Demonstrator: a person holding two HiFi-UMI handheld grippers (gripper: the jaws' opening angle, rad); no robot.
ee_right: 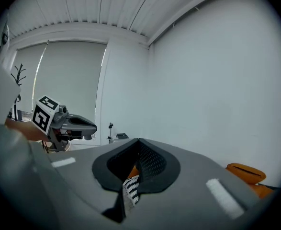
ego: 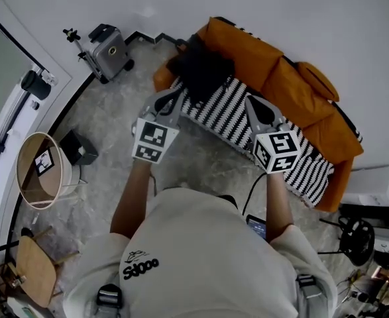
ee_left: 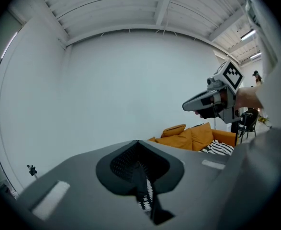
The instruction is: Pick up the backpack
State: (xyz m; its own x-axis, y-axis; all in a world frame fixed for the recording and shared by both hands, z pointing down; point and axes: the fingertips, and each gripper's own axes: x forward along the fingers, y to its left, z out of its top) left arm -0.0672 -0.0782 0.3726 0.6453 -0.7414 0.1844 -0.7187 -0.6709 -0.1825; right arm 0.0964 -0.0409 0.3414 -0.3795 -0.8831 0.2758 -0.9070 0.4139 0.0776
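The black backpack lies slumped on the left end of an orange sofa, partly on a black-and-white striped blanket. My left gripper hangs just in front of the backpack, jaws together and empty. My right gripper hovers over the striped blanket to the backpack's right, shut and empty too. In the left gripper view the closed jaws point at the white wall, with the right gripper and sofa cushions off to the right. The right gripper view shows its closed jaws and the left gripper.
A grey wheeled case stands by the wall left of the sofa. A round shade-like drum, a small black box and a wooden stool sit at the left. Dark equipment crowds the floor right of the sofa.
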